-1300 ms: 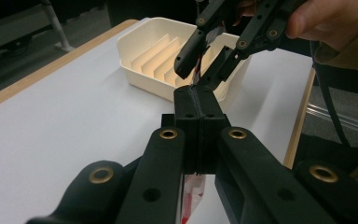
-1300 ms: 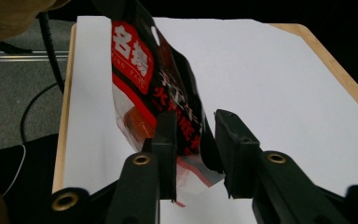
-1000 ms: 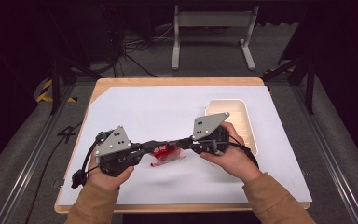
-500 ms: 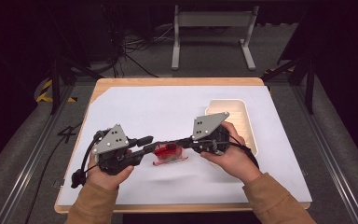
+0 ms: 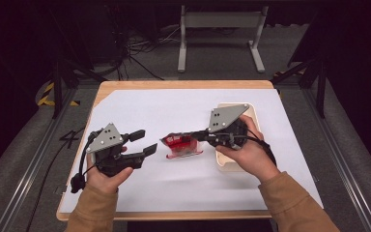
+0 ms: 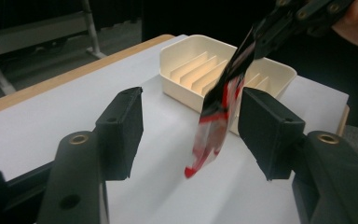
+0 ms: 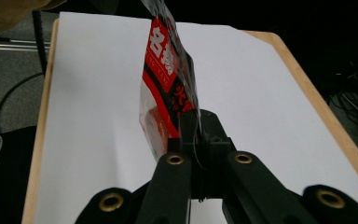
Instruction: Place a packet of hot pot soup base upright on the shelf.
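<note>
glossy red packet (image 5: 181,144) hangs crinkled, pinched by right gripper (image 5: 204,136); left gripper (image 5: 145,142) fingers apart.

Glossy plastic packet (image 5: 179,144), matt paper sheet (image 5: 140,108)

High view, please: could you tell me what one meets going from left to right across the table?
Left tool → red packet → right tool, shut on the packet's edge → cream tray.
</note>
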Action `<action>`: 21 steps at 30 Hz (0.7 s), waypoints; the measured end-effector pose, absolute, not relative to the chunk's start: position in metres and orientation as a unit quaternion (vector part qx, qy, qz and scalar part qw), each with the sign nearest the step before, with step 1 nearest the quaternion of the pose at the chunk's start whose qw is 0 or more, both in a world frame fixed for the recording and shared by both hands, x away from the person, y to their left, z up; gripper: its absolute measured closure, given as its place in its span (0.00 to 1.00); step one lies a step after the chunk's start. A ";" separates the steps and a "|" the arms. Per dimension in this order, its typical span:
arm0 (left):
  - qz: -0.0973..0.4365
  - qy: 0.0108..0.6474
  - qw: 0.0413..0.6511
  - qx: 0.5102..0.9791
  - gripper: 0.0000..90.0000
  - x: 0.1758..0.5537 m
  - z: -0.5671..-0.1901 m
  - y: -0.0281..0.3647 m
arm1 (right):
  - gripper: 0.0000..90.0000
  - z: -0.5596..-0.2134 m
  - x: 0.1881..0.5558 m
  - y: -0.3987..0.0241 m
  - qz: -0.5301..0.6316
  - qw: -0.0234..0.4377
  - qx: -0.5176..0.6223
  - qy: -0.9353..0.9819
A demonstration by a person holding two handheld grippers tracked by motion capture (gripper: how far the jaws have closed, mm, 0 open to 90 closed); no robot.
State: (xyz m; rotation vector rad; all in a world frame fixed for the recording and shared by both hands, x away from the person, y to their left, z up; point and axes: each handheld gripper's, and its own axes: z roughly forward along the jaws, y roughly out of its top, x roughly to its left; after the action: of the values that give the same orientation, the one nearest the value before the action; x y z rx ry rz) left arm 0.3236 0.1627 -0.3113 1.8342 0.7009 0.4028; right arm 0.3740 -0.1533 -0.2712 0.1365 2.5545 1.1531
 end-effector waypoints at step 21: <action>0.180 0.345 0.509 0.767 0.29 0.339 -0.324 0.177 | 0.99 -0.242 0.419 -0.195 0.403 0.222 0.102 0.882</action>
State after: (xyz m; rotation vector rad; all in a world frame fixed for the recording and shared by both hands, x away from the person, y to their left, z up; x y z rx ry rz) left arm 0.3390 0.1771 -0.3238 1.8484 0.8318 0.4324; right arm 0.4189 -0.1954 -0.2423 0.2831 2.4378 1.1130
